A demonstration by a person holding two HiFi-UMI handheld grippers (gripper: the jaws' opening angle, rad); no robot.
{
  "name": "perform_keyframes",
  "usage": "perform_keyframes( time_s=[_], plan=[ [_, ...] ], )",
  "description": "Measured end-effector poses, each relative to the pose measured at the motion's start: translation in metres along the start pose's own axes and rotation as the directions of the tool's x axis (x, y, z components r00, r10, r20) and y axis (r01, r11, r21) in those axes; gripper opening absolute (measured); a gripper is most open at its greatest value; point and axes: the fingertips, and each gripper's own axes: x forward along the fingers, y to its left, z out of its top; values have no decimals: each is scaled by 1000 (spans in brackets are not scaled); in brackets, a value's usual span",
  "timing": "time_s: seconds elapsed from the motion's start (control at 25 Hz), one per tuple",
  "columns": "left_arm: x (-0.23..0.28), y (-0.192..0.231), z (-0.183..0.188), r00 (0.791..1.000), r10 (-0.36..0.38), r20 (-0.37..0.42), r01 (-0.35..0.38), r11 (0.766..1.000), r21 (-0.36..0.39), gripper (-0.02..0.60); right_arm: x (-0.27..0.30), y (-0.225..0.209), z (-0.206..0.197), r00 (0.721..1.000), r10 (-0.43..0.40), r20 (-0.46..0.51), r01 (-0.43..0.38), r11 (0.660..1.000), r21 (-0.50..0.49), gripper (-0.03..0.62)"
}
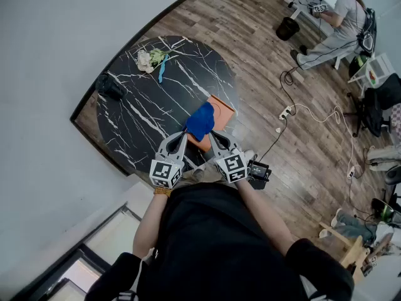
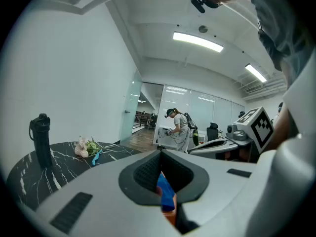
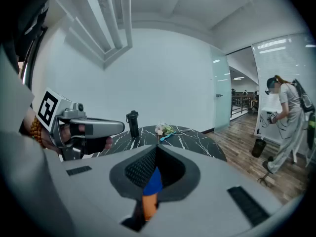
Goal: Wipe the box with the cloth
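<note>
- Left gripper (image 1: 182, 136) and right gripper (image 1: 212, 137): both are held side by side at the near rim of the table, jaws closed together and gripping nothing; neither touches cloth or box
- Blue cloth (image 1: 200, 120): lies bunched and loose on top of the orange box (image 1: 222, 110), just beyond both sets of fingertips
- Orange box: rests on the black marble table (image 1: 144, 105) at its near-right edge, with nothing steadying it
- Risk 1: approaching the cloth with closed jaws would likely shove it along or off the box instead of picking it up; the jaws need to part first
- Risk 2: a wiping stroke towards the table edge could slide the unheld box off onto the wooden floor; bracing it with the other gripper would reduce this
- Risk 3: a pinch taken too deep could catch the box top together with the cloth and drag both
- Not visible: most of the box top is under the cloth, and its near corner is behind the grippers; whether the box overhangs the rim cannot be determined
- Limited view: each gripper view shows only a sliver of blue and orange past the closed jaws
- Clear of the work: black bottle (image 1: 110, 86) and flower bunch (image 1: 150, 59) stand well apart on the far side
</note>
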Motion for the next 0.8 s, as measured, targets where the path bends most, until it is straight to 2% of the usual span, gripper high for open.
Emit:
perform_keyframes(
  time_s=[0.16, 0.2, 0.24, 0.28, 0.44, 0.56, 0.72, 0.8],
  plan=[
    [-1, 4, -7, 1000, 9, -28, -9, 1000, -2, 5, 15, 0, -8, 999, 29, -21, -30, 998, -55, 5],
    [-2, 3, -9, 999, 9, -38, -9, 1000, -2, 5, 23, -2, -15, 998, 42, -51, -46, 995, -84, 50],
    [-2, 2, -11, 999, 10, -48, -10, 1000, -3, 5, 33, -4, -22, 995, 54, -85, -64, 992, -109, 159],
    [-2, 3, -13, 998, 14, -56, -14, 1000, -7, 5, 44, -8, -30, 991, 63, -121, -78, 989, -125, 184],
    [-4, 9, -25, 994, 33, -100, -37, 999, -33, 5, 90, -15, -54, 967, 77, -245, -112, 985, -135, 216],
    [-1, 7, -38, 987, 15, -158, -24, 998, -53, 5, 110, -10, -71, 938, 81, -337, -152, 970, -192, 242],
    [10, 11, -63, 964, -14, -265, -22, 991, -133, 6, 127, -12, -99, 895, 95, -436, -187, 967, -175, 250],
    [14, 16, -76, 955, -1, -297, -60, 979, -196, 6, 130, -18, -107, 894, 96, -437, -170, 976, -134, 249]
  ],
)
